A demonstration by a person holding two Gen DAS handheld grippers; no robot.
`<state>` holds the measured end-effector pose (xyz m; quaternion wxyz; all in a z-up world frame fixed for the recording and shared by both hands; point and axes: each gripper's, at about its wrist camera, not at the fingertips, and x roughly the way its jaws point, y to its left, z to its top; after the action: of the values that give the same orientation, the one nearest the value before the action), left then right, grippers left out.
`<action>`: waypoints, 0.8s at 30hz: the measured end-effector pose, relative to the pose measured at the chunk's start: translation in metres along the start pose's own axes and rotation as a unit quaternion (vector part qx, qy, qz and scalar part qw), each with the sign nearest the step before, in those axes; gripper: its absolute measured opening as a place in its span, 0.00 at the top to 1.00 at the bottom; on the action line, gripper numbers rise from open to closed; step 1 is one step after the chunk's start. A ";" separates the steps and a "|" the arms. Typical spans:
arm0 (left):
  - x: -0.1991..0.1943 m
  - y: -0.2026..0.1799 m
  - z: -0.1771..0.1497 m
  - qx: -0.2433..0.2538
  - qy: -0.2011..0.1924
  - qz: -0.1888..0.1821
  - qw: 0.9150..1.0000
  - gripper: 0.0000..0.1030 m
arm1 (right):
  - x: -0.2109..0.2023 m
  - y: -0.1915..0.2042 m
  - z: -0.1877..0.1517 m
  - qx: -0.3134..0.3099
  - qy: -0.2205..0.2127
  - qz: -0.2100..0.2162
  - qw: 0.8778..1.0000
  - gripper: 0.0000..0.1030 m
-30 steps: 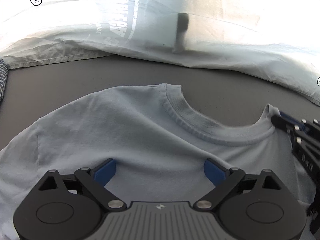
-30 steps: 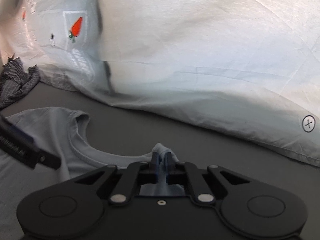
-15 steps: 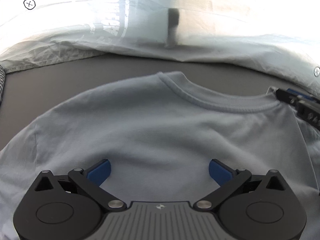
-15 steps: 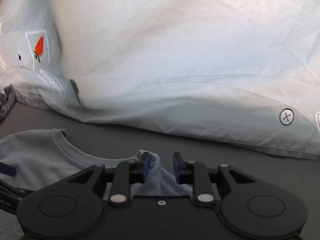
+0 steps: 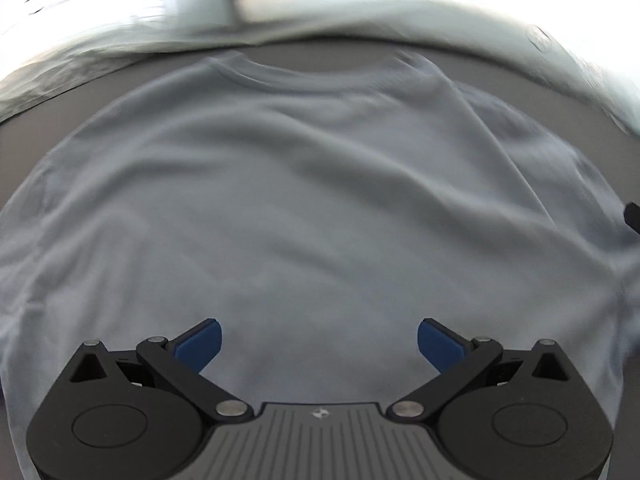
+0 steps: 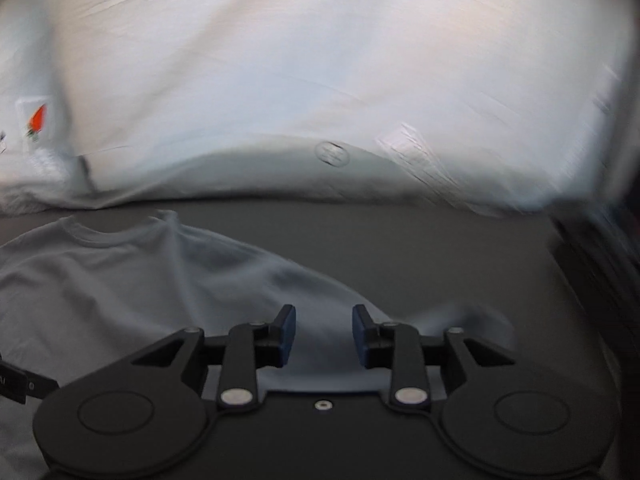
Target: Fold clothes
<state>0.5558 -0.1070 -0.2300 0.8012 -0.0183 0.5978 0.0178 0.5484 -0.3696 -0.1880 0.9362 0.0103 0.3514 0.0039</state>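
Now right gripper (image 6: 324, 334) has let go of the shirt (image 5: 312, 200) by the collar; fingers opening, cloth behind them, not pinched. Left gripper (image 5: 318, 344) fully spread, empty. Shirt lies flat on the grey bench (image 6: 460, 248), mid-frame, collar at top. Spread looks done; first fold likely next.

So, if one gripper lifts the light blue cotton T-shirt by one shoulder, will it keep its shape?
Probably not. The light blue cotton T-shirt lies in soft ripples, so it should droop and bunch. It looks thin, likely light. Spread flat on the dark grey table, it cannot roll.
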 end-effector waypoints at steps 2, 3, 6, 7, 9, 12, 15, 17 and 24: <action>0.002 -0.016 -0.013 0.024 0.015 -0.009 1.000 0.00 | -0.017 -0.035 -0.021 0.057 0.014 -0.026 0.998 0.67; 0.002 -0.025 -0.019 0.042 0.011 0.006 0.999 0.00 | -0.026 -0.053 -0.031 0.083 0.020 -0.036 0.996 0.67; -0.002 -0.040 -0.032 0.066 -0.007 0.019 0.998 0.00 | -0.042 -0.085 -0.057 0.142 0.034 -0.046 0.988 0.67; -0.002 -0.041 -0.032 0.062 -0.002 0.017 0.998 0.00 | -0.044 -0.091 -0.064 0.155 0.040 -0.045 0.986 0.67; 0.000 -0.039 -0.028 0.052 0.010 0.012 0.999 0.00 | -0.046 -0.101 -0.073 0.187 0.049 -0.031 0.981 0.66; 0.001 -0.038 -0.024 0.053 0.023 0.006 0.998 0.00 | -0.041 -0.110 -0.081 0.249 0.050 0.013 0.967 0.66; 0.002 -0.040 -0.022 0.057 0.028 0.006 0.998 0.00 | -0.038 -0.097 -0.074 0.223 0.044 0.029 0.973 0.66; 0.002 -0.040 -0.022 0.057 0.028 0.006 0.998 0.00 | -0.036 -0.079 -0.067 0.155 0.044 0.024 0.987 0.65; -0.001 -0.041 -0.026 0.056 0.020 0.006 0.998 0.00 | -0.022 -0.004 -0.064 -0.148 0.046 -0.084 0.984 0.58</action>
<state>0.5326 -0.1488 -0.2366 0.7885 0.0299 0.6142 -0.0113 0.4896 -0.3732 -0.2221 0.9073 -0.1581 0.3891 -0.0219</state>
